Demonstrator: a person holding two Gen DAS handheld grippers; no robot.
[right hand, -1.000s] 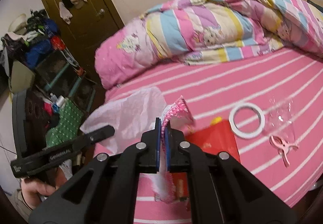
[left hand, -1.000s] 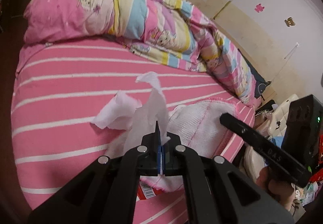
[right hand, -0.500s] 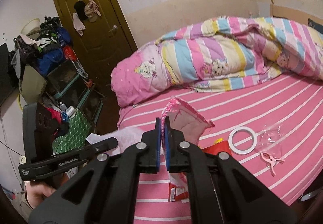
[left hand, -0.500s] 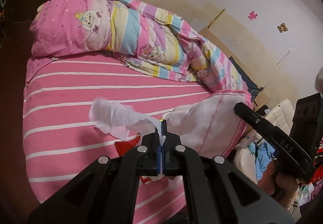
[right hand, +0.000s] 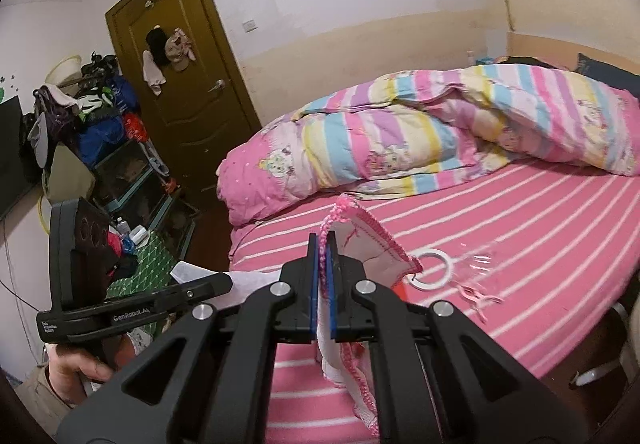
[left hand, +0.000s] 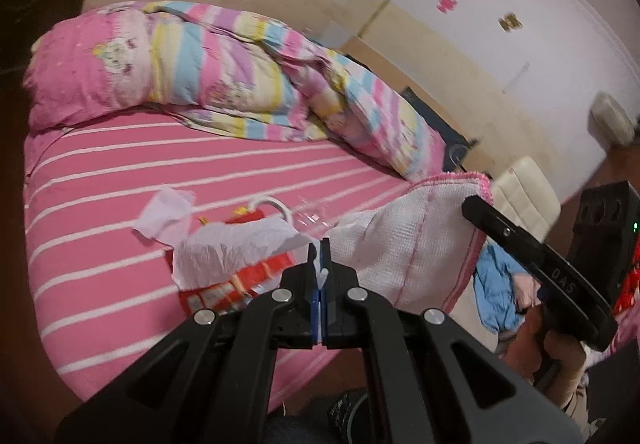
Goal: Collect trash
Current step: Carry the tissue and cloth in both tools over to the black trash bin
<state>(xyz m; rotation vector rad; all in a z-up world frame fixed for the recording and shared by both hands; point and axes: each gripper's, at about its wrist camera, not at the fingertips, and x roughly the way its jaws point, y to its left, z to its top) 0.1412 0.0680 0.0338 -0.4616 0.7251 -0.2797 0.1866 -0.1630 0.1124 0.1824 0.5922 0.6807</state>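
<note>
- White crumpled tissue (left hand: 236,248): pinched at one corner by the left gripper (left hand: 319,264), jaws clenched on it; it hangs just above the near edge of the bed (left hand: 120,172), beside the bag's mouth.
- Woven white bag with pink trim (right hand: 360,244): its rim is clamped in the right gripper (right hand: 321,264), which lifts it off the bed; the rest sags below the jaws. Its contents cannot be seen in either view.
- Progress, as a judgement: early to middle. One piece of trash is in hand but not yet in the bag.
- Left on the pink striped sheet: a red snack wrapper (left hand: 224,284) under the tissue, a second tissue (left hand: 166,214) to the left, and clear plastic film (right hand: 480,264) farther right.
- Also there, probably not trash: a white tape ring (right hand: 434,272) and a pink clip (right hand: 476,298).
</note>
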